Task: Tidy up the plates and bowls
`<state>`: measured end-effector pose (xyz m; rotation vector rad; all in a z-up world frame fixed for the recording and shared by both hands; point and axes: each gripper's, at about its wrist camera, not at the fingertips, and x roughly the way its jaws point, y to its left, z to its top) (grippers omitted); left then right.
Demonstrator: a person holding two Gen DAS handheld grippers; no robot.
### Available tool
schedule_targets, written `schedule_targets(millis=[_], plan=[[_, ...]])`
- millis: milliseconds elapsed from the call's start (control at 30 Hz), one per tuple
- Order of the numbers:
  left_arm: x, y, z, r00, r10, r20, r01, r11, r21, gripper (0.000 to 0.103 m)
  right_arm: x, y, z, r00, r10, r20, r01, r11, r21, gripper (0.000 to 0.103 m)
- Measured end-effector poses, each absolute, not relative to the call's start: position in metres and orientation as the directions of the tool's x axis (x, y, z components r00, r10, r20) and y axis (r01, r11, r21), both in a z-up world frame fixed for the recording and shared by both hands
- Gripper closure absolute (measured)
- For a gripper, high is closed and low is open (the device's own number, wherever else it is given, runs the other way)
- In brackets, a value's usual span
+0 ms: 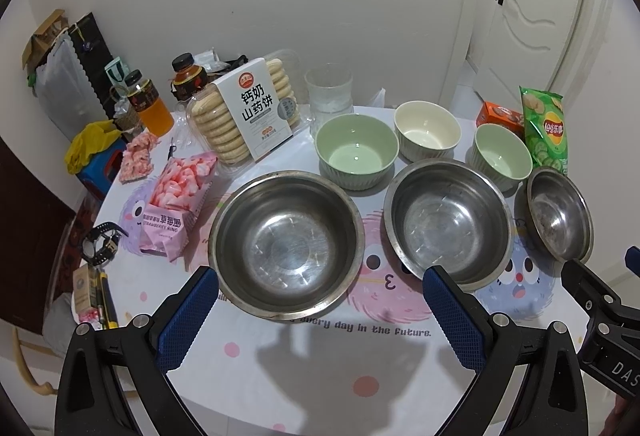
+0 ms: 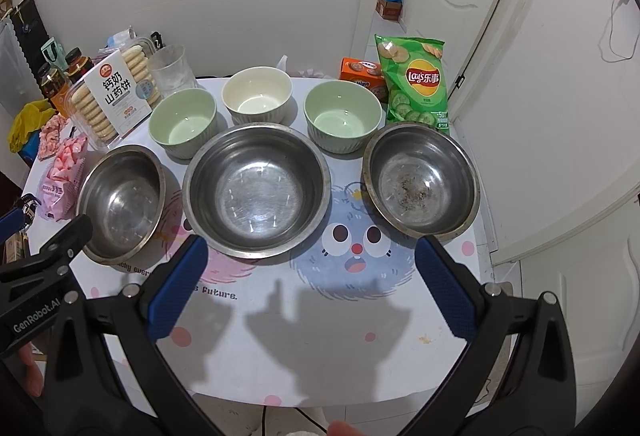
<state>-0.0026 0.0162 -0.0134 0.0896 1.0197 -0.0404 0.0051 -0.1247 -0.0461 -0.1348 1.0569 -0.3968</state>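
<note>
Left wrist view: left gripper (image 1: 320, 310) hung w/ jaws spread wide, gripping nothing, just short of left steel bowl (image 1: 286, 242) on table (image 1: 280, 360). Mid steel bowl (image 1: 448, 222) beside it, small steel bowl (image 1: 558, 213) at far right. Behind – two green bowls (image 1: 356, 149) (image 1: 502, 155) and cream bowl (image 1: 426, 129), all apart, none nested. No plates seen.

Right wrist view: right gripper (image 2: 312, 286) likewise wide open and empty, hovering near table edge – mid steel bowl (image 2: 256, 189) ahead, specked small one (image 2: 421, 181) to right. Chips bag (image 2: 416, 83) close behind right green bowl (image 2: 342, 119).

Handling, by guess: steel ones light, stiff, slick – pinch across thin rim. Ceramic-looking ones heavier, chippable; grip rim wall firmly, set down softly when nesting.
</note>
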Motion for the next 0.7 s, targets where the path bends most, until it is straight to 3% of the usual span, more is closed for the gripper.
schedule_targets(millis=[700], plan=[[0.011,0.038,-0.028,0.496,0.064,-0.866,0.016,0.996,0.082,0.0,0.029,-0.1,-0.073,0.404,-0.315,-0.859,0.156,0.949,-0.275,0.0]])
